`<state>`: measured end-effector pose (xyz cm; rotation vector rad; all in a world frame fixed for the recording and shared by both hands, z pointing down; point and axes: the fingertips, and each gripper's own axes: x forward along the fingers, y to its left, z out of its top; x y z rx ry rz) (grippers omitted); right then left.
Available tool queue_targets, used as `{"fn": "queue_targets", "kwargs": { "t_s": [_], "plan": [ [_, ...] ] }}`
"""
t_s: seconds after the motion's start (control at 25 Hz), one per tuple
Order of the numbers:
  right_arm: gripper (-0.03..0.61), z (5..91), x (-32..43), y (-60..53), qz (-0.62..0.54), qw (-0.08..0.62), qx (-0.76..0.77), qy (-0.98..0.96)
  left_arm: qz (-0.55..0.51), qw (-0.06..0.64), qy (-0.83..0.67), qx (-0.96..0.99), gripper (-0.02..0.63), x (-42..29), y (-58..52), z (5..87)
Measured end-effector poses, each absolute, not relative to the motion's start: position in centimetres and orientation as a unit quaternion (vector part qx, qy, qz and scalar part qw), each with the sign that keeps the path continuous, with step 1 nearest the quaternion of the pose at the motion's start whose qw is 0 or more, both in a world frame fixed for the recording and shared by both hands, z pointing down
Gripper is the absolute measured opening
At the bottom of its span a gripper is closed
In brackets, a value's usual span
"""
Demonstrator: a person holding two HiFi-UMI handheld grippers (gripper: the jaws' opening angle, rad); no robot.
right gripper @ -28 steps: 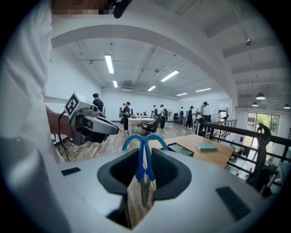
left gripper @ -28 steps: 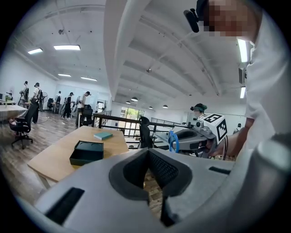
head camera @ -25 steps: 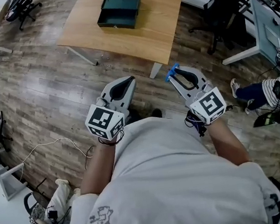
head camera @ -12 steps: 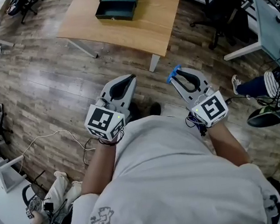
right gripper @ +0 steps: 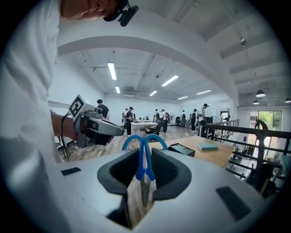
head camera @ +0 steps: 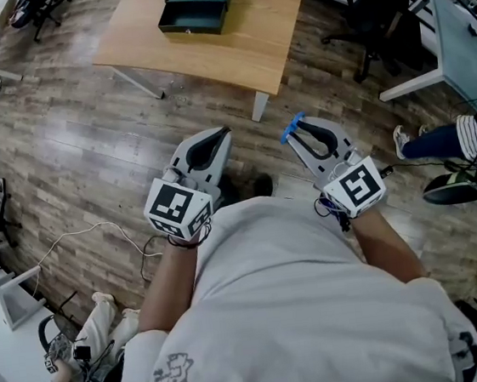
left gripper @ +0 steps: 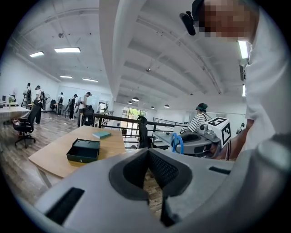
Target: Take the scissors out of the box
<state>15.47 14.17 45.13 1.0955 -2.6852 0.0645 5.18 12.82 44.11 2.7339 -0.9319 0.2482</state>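
Right gripper view: we see the right gripper (right gripper: 144,152) pinching the blue-handled scissors (right gripper: 145,173), with the handles at the jaw tips. The left gripper (left gripper: 148,152) has its jaws pressed together on nothing. The open dark green box (head camera: 196,5) sits on the wooden table (head camera: 231,54) at the top of the head view, well apart from the scissors.

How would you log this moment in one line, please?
left gripper: shut, empty | right gripper: shut on scissors | box: on table, away from grippers
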Motion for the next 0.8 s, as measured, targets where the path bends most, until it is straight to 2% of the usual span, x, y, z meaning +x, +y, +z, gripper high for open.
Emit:
{"fn": "queue_targets", "kwargs": {
  "t_s": [0.8],
  "plan": [
    [0.094,44.2,15.9,12.4,0.018,0.117,0.356,-0.927,0.084,0.127,-0.324,0.934,0.005,6.5,11.4,43.6]
  ]
}}
